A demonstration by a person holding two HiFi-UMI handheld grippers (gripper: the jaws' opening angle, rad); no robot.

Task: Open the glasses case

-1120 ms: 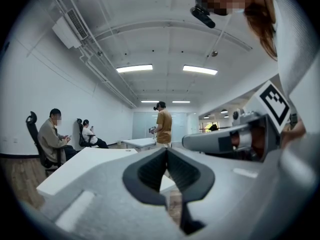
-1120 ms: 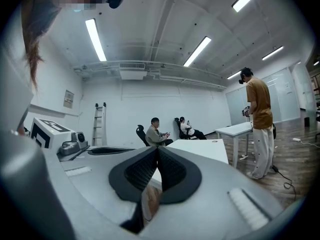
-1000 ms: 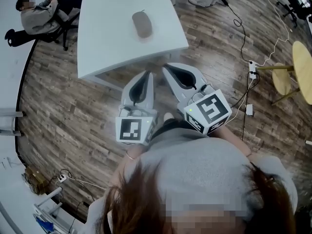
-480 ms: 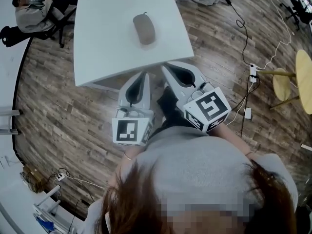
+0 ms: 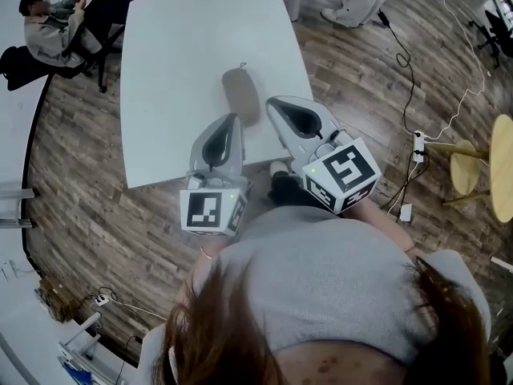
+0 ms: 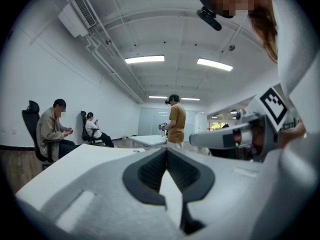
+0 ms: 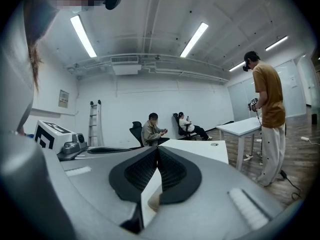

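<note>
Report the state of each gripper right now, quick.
Left gripper: closed, holding nothing.
Right gripper: closed, holding nothing.

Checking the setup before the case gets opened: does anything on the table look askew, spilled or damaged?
Nothing stands out. The grey-brown oval glasses case lies flat, apparently closed, on the white table, with no spill or damage visible. The left gripper and right gripper are shut and empty near it.
</note>
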